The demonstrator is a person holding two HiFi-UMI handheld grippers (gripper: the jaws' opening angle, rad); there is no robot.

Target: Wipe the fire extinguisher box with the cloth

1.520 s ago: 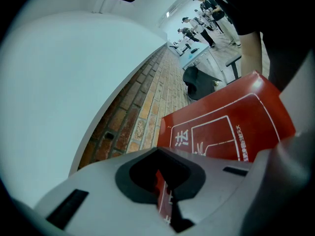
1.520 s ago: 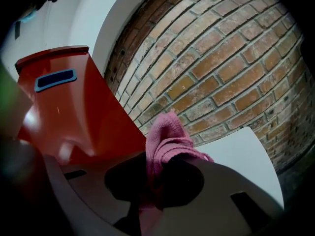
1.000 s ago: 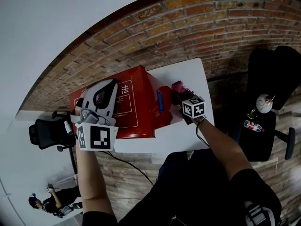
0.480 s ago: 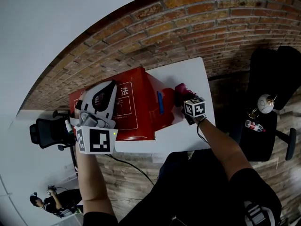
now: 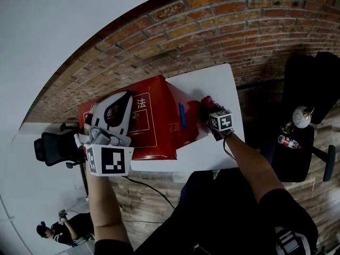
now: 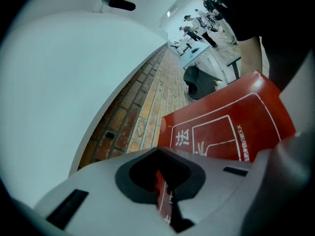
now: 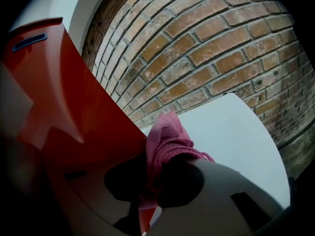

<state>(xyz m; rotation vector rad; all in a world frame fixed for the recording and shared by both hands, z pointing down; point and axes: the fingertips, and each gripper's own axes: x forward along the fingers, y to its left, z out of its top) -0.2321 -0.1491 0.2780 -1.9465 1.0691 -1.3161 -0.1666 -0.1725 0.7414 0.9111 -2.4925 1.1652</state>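
Right gripper view shows my right gripper [image 7: 147, 191], clamped on the cloth [image 7: 167, 139], against the fire extinguisher box [image 7: 74, 107] on its left; my left gripper [image 6: 165, 191], jaws together, sits atop it.

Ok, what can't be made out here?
Where cloth meets box: behind right gripper in head view, partly behind its fingers in right gripper view.
Box's printed panel: partly covered by left gripper, head and left gripper views.
Items on black chair, head view: too small.
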